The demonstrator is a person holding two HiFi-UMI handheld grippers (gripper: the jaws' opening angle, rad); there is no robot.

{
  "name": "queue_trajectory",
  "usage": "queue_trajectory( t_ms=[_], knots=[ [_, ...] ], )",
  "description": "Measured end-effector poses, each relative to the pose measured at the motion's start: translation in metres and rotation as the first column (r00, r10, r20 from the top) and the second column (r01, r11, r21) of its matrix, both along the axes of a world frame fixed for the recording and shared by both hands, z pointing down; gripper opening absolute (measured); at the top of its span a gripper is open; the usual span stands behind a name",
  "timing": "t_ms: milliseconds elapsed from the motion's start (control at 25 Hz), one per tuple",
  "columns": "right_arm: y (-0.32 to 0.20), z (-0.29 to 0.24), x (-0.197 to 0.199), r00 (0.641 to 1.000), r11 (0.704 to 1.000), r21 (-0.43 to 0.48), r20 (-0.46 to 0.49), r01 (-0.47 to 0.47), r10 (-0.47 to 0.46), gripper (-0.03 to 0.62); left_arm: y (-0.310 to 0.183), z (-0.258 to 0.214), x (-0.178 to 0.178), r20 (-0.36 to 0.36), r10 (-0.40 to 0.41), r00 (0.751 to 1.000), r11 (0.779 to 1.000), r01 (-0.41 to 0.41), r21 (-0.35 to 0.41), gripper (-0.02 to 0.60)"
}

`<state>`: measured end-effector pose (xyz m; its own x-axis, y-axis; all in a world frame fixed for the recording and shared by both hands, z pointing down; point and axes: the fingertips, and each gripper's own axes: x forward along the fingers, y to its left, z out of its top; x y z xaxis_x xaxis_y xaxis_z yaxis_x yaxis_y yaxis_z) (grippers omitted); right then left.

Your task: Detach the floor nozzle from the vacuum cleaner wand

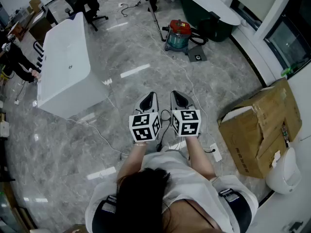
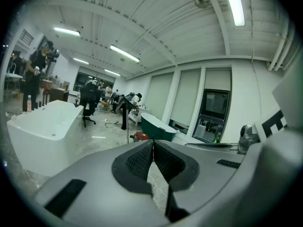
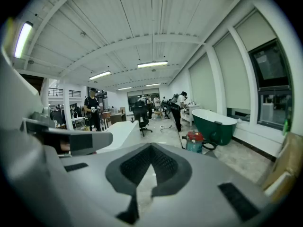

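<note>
The vacuum cleaner (image 1: 178, 35), a teal drum with a red lid, stands on the grey marbled floor (image 1: 146, 57) near the top of the head view, well ahead of the person and apart from both grippers. A dark flat piece (image 1: 198, 57) lies on the floor just beside it, to its right. It may be the floor nozzle, but it is too small there to be sure. A dark hose (image 1: 198, 37) curls between the drum and the dark green bathtub (image 1: 209, 8) behind it.

The left gripper (image 1: 149, 97) and the right gripper (image 1: 178, 96) are held side by side low in the middle of the view, pointing forward and slightly down. Each gripper's own view shows its ribbed pads pressed together at the tips with nothing between them.

A white bathtub (image 1: 63, 67) stands to the left, with a person (image 1: 14, 62) beside it. A cardboard box (image 1: 260, 125) sits to the right, and a thin cable (image 1: 192, 89) trails across the floor. An office chair (image 1: 85, 1) stands at the far end.
</note>
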<state>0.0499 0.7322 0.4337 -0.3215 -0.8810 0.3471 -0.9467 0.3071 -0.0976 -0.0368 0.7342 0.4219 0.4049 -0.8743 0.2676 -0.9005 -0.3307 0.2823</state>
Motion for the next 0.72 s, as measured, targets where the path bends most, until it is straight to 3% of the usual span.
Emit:
queue_trajectory(
  t_ms=[720],
  knots=[
    [0.004, 0.002, 0.016, 1.0, 1.0, -0.005, -0.003, -0.021, 0.021, 0.015, 0.007, 0.0, 0.011, 0.019, -0.001, 1.0, 1.0, 0.001, 0.011, 0.009]
  ],
)
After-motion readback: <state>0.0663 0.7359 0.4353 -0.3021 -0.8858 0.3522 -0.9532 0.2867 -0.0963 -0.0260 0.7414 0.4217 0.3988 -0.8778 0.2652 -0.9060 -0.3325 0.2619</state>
